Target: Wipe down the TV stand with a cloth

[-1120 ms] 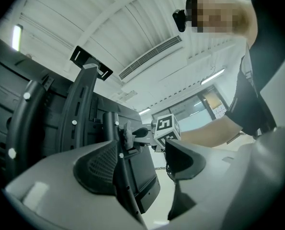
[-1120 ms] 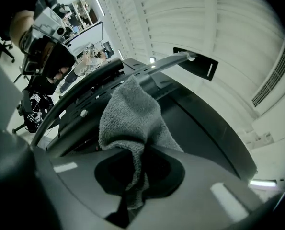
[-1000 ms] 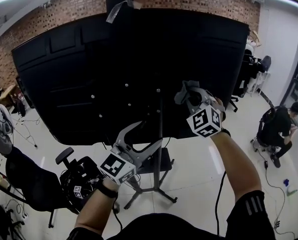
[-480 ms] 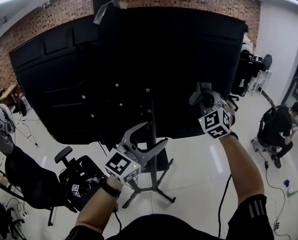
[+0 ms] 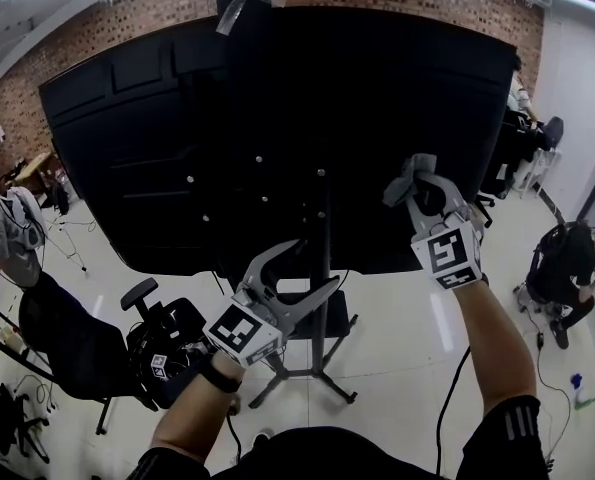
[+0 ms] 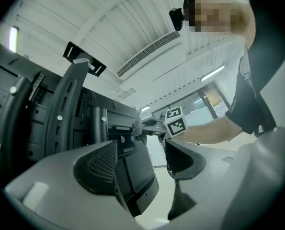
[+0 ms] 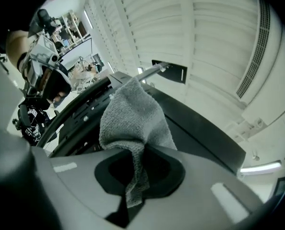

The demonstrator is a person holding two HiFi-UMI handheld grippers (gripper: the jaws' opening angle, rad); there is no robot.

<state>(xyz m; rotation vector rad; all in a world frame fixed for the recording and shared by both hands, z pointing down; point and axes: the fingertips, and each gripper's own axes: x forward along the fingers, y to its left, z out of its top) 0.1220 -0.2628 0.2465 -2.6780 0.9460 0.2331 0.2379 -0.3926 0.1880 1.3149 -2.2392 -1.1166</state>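
Grey terry cloth (image 7: 132, 116) hangs bunched from the right hand-held gripper (image 7: 135, 163), whose jaws are closed tight on a fold of it, with the loose end trailing down between the pads. In the head view this hand-held gripper (image 5: 424, 190) is raised to the right of the TV stand's pole (image 5: 321, 223), and the cloth (image 5: 405, 175) sits at its tip, in front of the black back of the TV (image 5: 277, 118); whether the cloth touches the panel cannot be told. The left hand-held gripper (image 5: 303, 270) is held lower, just left of the pole, its jaws standing wide apart with nothing gripped; in its own view (image 6: 144, 164) only the stand's dark bracket shows beyond the gap. The pole runs down to a splayed base (image 5: 302, 380) on the glossy white floor (image 5: 397, 348). Left of the pole, on that floor, stands a black office chair (image 5: 157, 333). Far right of the pole a person (image 5: 569, 260) in dark clothes crouches. Behind the TV runs a brick wall (image 5: 107, 23).
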